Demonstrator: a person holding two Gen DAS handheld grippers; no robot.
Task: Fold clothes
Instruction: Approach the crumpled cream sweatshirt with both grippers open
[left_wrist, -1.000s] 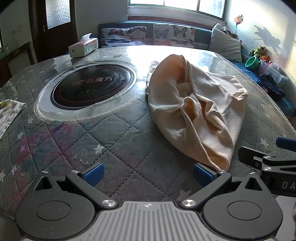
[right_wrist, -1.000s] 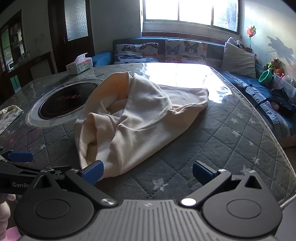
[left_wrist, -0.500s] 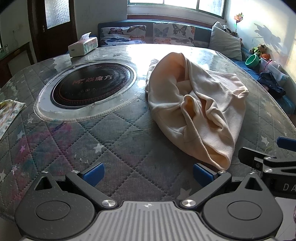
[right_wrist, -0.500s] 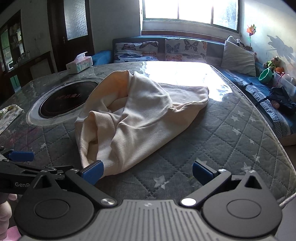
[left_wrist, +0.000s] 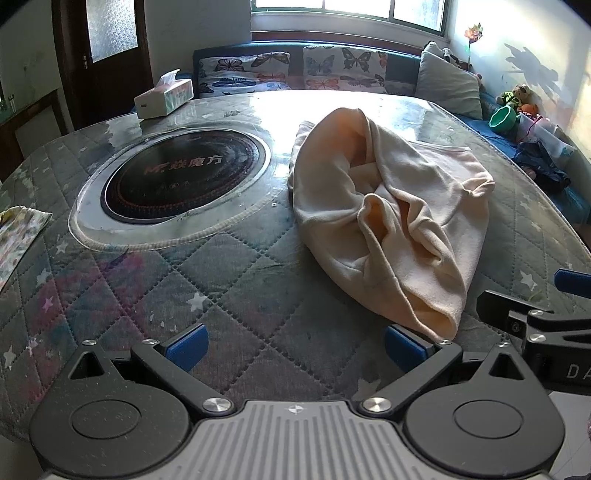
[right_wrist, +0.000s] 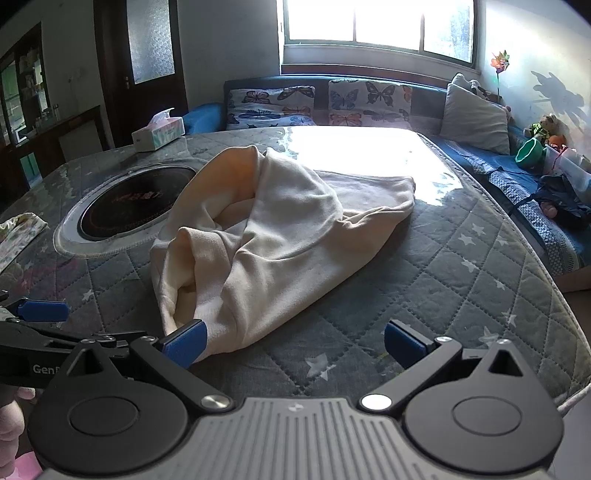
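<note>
Since a second ago both views have drawn back a little from the cream garment (left_wrist: 391, 221), its near end now sitting slightly further ahead of the fingers; the cloth itself lies as it did; left hand-held gripper (left_wrist: 295, 341) hovers low over the quilted table (left_wrist: 229, 288), blue-padded fingers (left_wrist: 186, 345) spread wide with nothing between them; the garment's bunched near tip lies just ahead of its right finger, whether touching I cannot tell; right hand-held gripper (right_wrist: 293, 341) likewise spread wide and empty, its left finger (right_wrist: 184, 343) overlapping the garment's near edge in view, contact unclear; garment rumpled, running from just ahead of both grippers away toward the far side of the table; ahead-left of the left gripper, a round black induction hob (left_wrist: 184, 177) set into the tabletop; beyond it, a tissue box (left_wrist: 164, 98); far left, a floral cloth (left_wrist: 18, 236) at the table edge; past the table, a sofa with butterfly cushions (right_wrist: 314, 105).
</note>
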